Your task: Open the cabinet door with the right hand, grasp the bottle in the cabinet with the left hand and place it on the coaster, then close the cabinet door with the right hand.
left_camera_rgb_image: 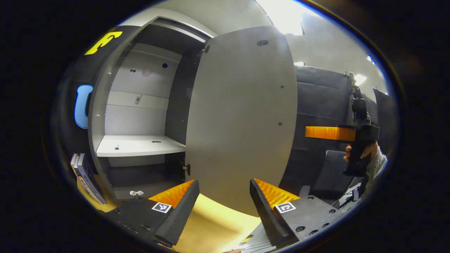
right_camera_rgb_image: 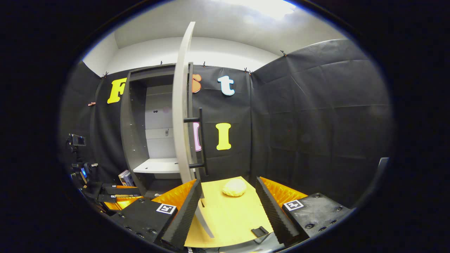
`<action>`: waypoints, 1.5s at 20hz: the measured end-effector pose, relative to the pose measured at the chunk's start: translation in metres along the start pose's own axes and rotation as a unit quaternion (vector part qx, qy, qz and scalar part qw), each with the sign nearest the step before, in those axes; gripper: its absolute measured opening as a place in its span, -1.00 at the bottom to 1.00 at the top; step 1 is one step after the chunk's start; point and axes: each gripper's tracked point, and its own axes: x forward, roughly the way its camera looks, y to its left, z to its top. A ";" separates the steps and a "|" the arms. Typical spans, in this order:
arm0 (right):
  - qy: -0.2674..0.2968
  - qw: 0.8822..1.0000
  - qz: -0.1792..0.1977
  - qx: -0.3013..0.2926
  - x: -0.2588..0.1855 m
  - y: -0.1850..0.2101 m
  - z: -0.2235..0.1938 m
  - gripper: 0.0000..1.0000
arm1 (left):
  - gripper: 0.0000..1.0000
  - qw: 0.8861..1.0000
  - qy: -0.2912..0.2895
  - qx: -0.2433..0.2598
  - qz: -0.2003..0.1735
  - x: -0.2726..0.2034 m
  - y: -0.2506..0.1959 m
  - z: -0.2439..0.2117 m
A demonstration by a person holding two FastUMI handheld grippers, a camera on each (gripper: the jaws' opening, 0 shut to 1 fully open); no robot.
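Standing wide open, the tall grey cabinet door shows its bare inner face in the left gripper view and its thin edge, with the long black bar handle, in the right gripper view. So the opening step looks done. Inside the dark-framed cabinet a white shelf carries no bottle that I can make out, and the floor of the lower compartment holds only two tiny pale bits. Where the bottle stands, and whether it already rests on a coaster, I cannot tell. A pale yellow rounded lump lies on the yellow wooden counter toward its far edge, just beyond the door's lower corner; it could be the coaster, but that is only a guess.

The left gripper has its fingers apart with nothing between them, pointing at the door's lower part. The right gripper is likewise spread and holds nothing, facing the door's edge, its handle just beyond the left finger. From the left gripper view it appears off to the right, held in a hand.

Judging by this, closing the door is at least left.
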 end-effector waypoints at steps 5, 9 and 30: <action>-0.013 0.998 0.069 0.001 0.031 0.012 0.013 0.90 | 0.80 0.999 -0.022 0.001 0.035 0.033 0.020 0.019; -0.005 0.992 0.127 0.002 0.050 0.036 0.009 1.00 | 0.80 0.998 -0.025 0.014 0.062 0.044 0.033 0.024; 0.061 0.919 0.380 0.080 0.051 0.242 -0.014 0.84 | 0.80 0.971 -0.021 0.025 0.237 -0.072 0.118 0.026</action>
